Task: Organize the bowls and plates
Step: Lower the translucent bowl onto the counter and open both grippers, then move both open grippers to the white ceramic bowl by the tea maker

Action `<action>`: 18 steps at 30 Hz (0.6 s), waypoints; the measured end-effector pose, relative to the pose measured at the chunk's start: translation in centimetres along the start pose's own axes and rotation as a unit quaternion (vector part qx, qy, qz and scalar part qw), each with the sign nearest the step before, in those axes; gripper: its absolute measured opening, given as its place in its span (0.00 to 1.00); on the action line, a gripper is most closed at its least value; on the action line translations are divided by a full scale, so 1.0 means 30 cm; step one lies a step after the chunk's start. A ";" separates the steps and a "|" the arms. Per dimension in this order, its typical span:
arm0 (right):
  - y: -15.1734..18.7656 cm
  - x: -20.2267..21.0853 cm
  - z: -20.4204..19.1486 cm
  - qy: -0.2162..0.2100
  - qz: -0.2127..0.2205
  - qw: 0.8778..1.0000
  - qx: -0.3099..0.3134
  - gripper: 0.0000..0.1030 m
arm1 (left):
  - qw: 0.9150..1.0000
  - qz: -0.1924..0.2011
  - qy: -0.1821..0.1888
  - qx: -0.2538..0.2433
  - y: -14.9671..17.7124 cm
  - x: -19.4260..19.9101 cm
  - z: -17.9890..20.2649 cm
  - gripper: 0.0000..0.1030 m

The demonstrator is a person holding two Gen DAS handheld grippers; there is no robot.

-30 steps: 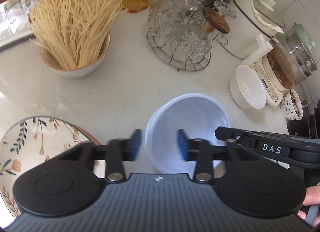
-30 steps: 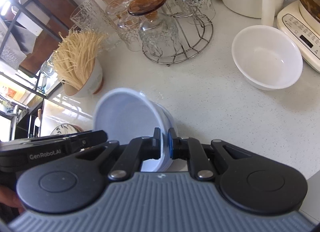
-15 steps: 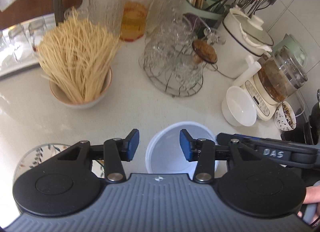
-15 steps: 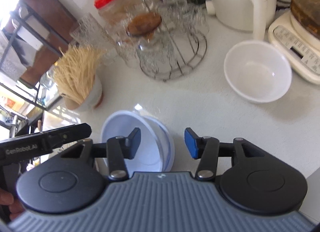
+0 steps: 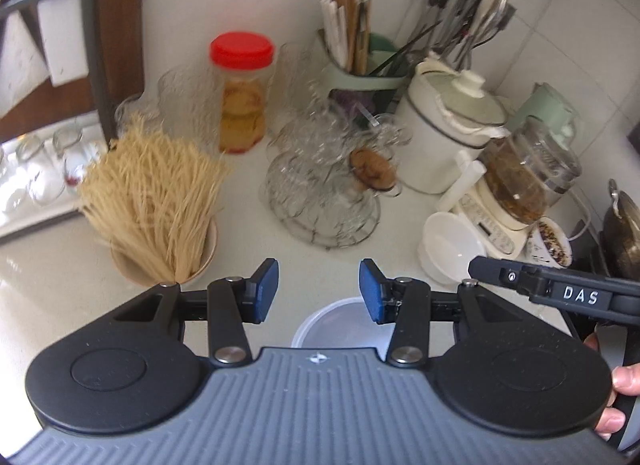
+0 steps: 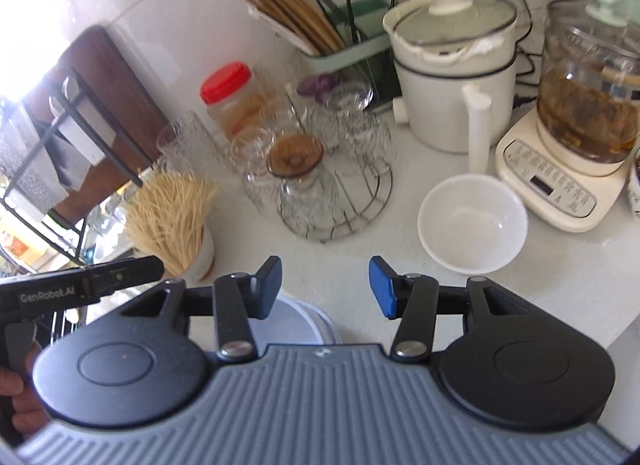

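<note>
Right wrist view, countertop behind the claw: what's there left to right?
Bowl of dry noodles → wire rack of glasses → empty white bowl → cream kettle base with glass pot.

Bowl [image 6: 472,223] beside kettle base [image 6: 556,185] (touching unclear)

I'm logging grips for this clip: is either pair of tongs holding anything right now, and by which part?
Nothing is held. The left tongs and right tongs both stand open and empty; the pale blue bowl sits free below them.
</note>
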State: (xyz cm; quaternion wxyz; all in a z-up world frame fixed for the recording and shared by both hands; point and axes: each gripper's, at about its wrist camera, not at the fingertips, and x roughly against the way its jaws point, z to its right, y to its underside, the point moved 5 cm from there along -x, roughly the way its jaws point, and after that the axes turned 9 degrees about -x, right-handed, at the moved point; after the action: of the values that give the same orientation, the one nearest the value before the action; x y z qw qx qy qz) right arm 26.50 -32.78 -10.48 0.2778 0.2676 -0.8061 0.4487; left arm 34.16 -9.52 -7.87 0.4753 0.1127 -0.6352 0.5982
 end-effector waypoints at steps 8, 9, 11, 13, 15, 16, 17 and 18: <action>-0.021 0.140 -0.063 -0.005 0.060 0.998 -0.004 0.49 | 0.999 0.024 0.013 -0.041 -0.030 0.111 0.031 0.49; -0.020 0.146 -0.060 -0.003 0.059 0.998 -0.013 0.50 | 0.999 0.027 0.016 -0.045 -0.030 0.121 0.033 0.49; -0.011 0.160 -0.062 -0.002 0.063 0.998 -0.022 0.50 | 0.998 0.027 0.020 -0.050 -0.027 0.137 0.033 0.49; 0.005 0.177 -0.083 0.019 0.072 0.997 -0.008 0.50 | 0.998 0.027 0.025 -0.056 -0.018 0.150 0.031 0.49; 0.017 0.193 -0.104 0.026 0.079 0.997 0.002 0.50 | 0.998 0.026 0.033 -0.055 -0.008 0.158 0.024 0.49; 0.024 0.201 -0.111 0.028 0.081 0.996 0.005 0.50 | 0.998 0.025 0.037 -0.053 -0.005 0.161 0.021 0.49; 0.031 0.208 -0.118 0.031 0.083 0.996 0.008 0.50 | 0.997 0.024 0.040 -0.053 -0.001 0.164 0.017 0.49; 0.038 0.212 -0.124 0.033 0.084 0.996 0.010 0.50 | 0.997 0.023 0.041 -0.055 0.001 0.165 0.016 0.49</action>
State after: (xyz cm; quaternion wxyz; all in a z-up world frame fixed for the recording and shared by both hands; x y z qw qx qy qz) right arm 22.02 -30.19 -5.12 0.2632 0.1864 -0.8116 0.4872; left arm 31.31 -7.82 -4.16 0.4922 0.0474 -0.6494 0.5777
